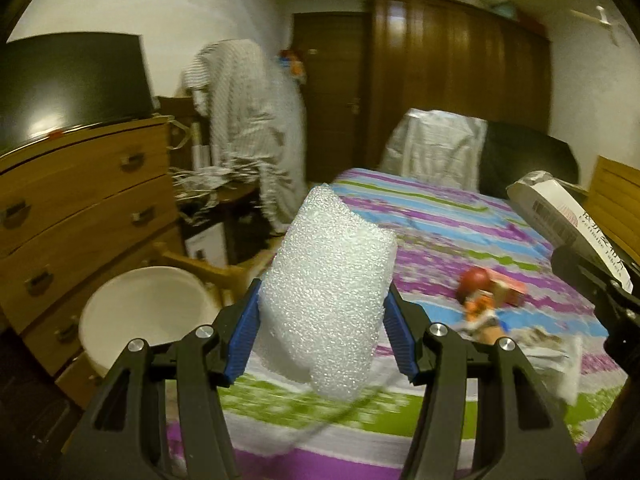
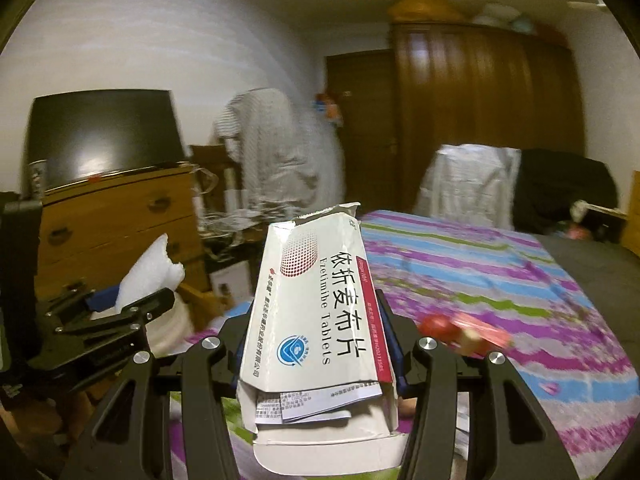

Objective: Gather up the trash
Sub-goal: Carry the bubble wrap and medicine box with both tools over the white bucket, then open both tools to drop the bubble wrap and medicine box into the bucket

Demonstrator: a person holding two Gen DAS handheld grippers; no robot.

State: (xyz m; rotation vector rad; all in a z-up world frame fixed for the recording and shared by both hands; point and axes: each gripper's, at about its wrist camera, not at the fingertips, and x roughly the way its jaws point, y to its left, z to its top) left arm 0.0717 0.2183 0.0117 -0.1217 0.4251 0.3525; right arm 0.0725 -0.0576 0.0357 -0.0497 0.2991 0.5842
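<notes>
My left gripper (image 1: 322, 316) is shut on a lump of white packing foam (image 1: 328, 288), its blue pads pressed into both sides, held above the bed. My right gripper (image 2: 316, 340) is shut on an opened white medicine box (image 2: 316, 320) with a folded leaflet poking out of its near end. That box (image 1: 560, 216) and the right gripper show at the right edge of the left wrist view. The foam (image 2: 154, 272) and the left gripper (image 2: 120, 300) appear at the left of the right wrist view. A round white bin (image 1: 140, 312) stands on the floor beside the bed, lower left.
A bed with a striped purple, blue and green cover (image 1: 440, 232) lies below both grippers. On it lie a red ball with a small colourful toy (image 1: 480, 292) and crumpled paper (image 1: 552, 356). A wooden chest of drawers (image 1: 80, 208) with a dark screen (image 1: 68, 84) stands left. A wardrobe (image 1: 460, 80) is behind.
</notes>
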